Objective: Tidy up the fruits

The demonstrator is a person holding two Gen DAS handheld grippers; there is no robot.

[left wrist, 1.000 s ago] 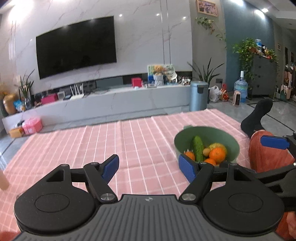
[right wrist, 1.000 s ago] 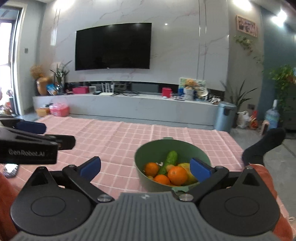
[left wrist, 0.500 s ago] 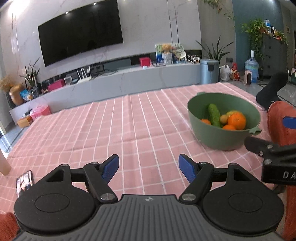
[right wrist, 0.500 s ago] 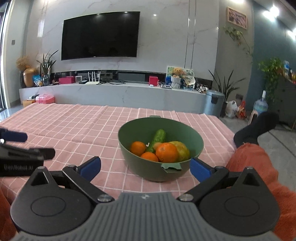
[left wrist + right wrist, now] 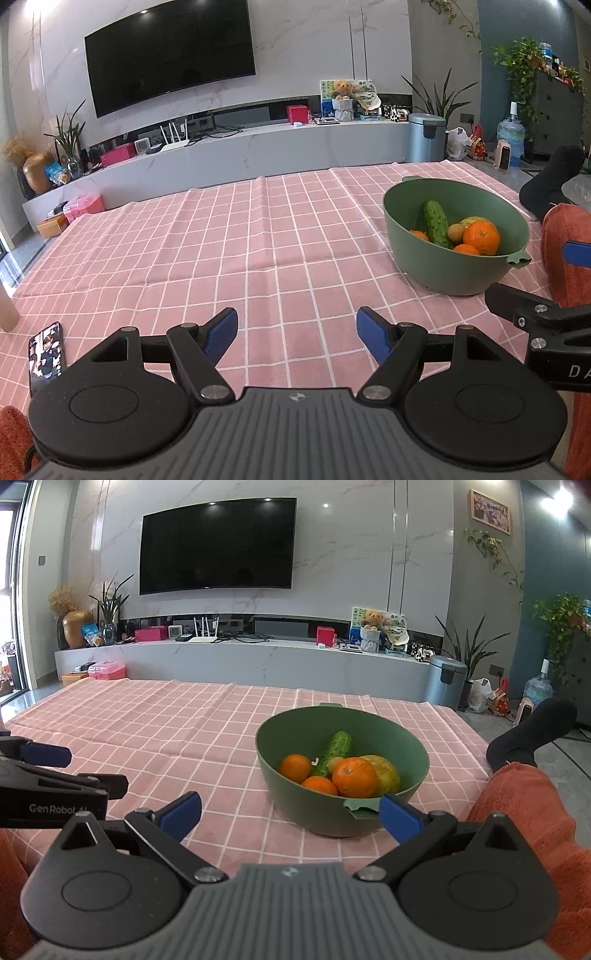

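2 grippers hover low over a surface covered by a pink checked cloth [image 5: 258,236], soft and creased along its fold lines. The left gripper [image 5: 297,334] has its jaws spread wide, blue pads facing each other with only cloth showing between them; it holds nothing. The right gripper [image 5: 290,814] likewise has its jaws wide apart and empty, its right pad showing just in front of the near rim of the bowl [image 5: 332,819].

The bowl is round, deep and matte green, smooth like plastic, with a small tab handle on its near rim and another on the far rim. It stands on the cloth to the right of the left gripper and directly ahead of the right one. Inside lies a heap of fruit. A cucumber [image 5: 334,751], dark green and bumpy, leans with its long axis running from the middle of the heap up toward the far wall of the bowl. At least 3 oranges sit around it: a large one [image 5: 354,777] with dimpled skin at the front, a smaller one [image 5: 295,768] to the left, and another [image 5: 319,785] low against the near wall. A yellow-green fruit [image 5: 386,773] lies behind the large orange.

A phone [image 5: 46,354] lies flat on the cloth at the left edge of the left view, screen up.
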